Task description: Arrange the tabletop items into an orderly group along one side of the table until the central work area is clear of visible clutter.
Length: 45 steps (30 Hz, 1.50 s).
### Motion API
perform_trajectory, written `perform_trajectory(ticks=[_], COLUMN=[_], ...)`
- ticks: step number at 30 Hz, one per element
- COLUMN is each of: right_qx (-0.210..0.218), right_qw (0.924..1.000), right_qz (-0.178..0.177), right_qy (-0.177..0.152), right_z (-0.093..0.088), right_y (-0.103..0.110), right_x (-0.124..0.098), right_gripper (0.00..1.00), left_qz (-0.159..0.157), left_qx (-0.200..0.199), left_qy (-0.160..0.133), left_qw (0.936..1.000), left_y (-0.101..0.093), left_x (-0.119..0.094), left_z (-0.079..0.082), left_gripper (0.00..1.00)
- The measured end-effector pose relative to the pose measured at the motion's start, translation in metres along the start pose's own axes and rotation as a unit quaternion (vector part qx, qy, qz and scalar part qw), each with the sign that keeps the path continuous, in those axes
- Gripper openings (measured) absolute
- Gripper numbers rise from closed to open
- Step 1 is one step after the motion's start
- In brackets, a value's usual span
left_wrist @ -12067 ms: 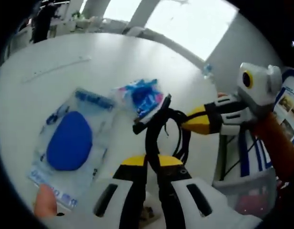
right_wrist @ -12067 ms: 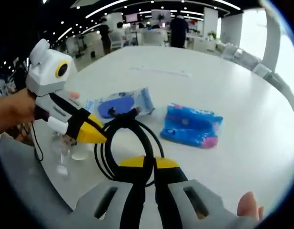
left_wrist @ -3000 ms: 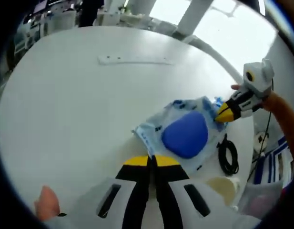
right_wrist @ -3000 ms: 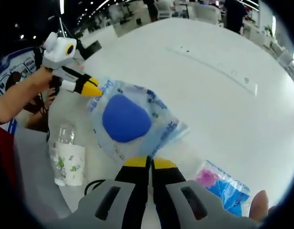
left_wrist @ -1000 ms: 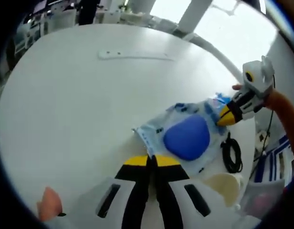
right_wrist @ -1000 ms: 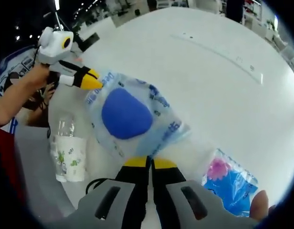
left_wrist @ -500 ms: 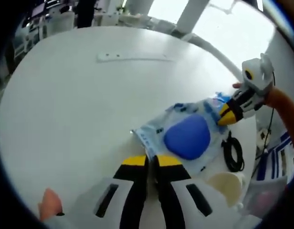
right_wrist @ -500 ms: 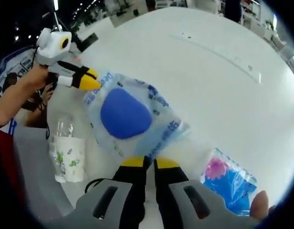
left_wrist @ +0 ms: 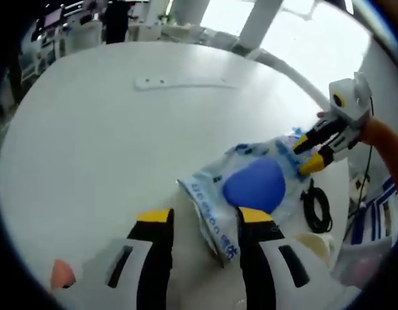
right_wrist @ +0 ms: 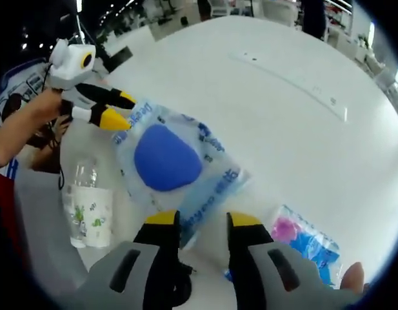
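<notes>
While both spread, left gripper (left_wrist: 197, 219), right gripper (right_wrist: 202, 223), straddle clear pouch (left_wrist: 247, 194).

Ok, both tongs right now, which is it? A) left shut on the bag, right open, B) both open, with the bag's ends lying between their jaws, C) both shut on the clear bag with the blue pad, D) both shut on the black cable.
B: the left tongs and right tongs each show a wide gap between their yellow tips, an end of the clear bag lying loose in it.

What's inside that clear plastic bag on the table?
The clear bag holds a solid blue rounded pad, seen through the printed plastic. Whatever lies under the bag is covered.
</notes>
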State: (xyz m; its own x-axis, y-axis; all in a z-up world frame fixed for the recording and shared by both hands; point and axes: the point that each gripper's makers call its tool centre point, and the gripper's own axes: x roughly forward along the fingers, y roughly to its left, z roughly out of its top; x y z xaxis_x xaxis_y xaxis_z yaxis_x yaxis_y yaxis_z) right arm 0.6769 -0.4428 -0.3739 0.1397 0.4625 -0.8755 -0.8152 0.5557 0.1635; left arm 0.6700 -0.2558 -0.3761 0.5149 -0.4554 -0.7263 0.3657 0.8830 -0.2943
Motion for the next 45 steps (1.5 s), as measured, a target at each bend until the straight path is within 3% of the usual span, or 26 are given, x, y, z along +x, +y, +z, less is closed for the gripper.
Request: perform_trajectory(ticks=[6, 8, 11, 15, 31, 45], right_qx=[-0.025, -0.037, -0.044, -0.055, -0.082, -0.111], right_qw=[0.9989, 0.9968, 0.9952, 0.9932, 0.9883, 0.9854], right_qz=[-0.020, -0.037, -0.043, -0.049, -0.053, -0.046], right_qy=[-0.034, -0.061, -0.076, -0.090, -0.117, -0.121], right_z=[0.014, 0.024, 0.030, 0.035, 0.039, 0.028], right_y=[0.000, -0.002, 0.002, 0.007, 0.036, 0.080], right_x=[-0.008, -0.011, -0.015, -0.019, -0.044, -0.066], right_gripper=[0.54, 0.63, 0.72, 0.79, 0.80, 0.79], left_qz=[0.009, 0.008, 0.002, 0.002, -0.004, -0.016], left_qx=[-0.001, 0.002, 0.021, 0.025, 0.030, 0.024], left_qy=[-0.017, -0.036, -0.065, -0.074, -0.106, -0.142], left_qw=[0.9998, 0.9993, 0.9976, 0.9969, 0.9939, 0.9895], left_y=[0.002, 0.001, -0.001, 0.001, 0.000, -0.017], left_x=[-0.006, -0.009, -0.016, -0.024, -0.060, -0.100], left_z=[0.002, 0.005, 0.012, 0.013, 0.013, 0.001], left_gripper=[0.66, 0.74, 0.77, 0.81, 0.85, 0.86])
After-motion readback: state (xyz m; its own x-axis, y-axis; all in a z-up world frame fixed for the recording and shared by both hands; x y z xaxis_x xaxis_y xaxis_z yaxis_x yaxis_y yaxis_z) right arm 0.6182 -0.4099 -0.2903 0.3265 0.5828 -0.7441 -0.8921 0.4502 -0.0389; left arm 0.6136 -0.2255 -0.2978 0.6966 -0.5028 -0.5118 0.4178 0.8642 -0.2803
